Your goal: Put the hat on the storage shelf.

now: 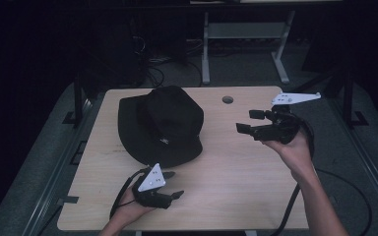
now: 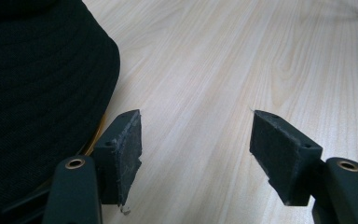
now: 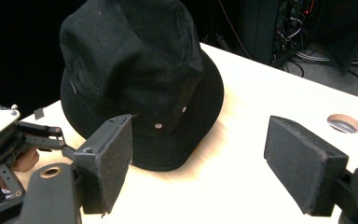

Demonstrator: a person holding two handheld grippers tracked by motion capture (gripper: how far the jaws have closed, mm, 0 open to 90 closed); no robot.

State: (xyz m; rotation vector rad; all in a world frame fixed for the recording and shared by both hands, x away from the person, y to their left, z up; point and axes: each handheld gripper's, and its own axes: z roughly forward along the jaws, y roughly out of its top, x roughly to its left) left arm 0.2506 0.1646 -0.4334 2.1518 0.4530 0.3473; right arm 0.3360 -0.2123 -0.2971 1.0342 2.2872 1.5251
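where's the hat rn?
In the high view the black hat sits crown-up on the left-centre of the table, just beyond the left tool; the right tool is apart, off its right side.

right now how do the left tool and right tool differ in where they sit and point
The left tool sits low at the table's near edge beside the hat's brim; the right tool hangs higher at the right side. The left points right, past the hat; the right points left, at it. Both are open and hold nothing.
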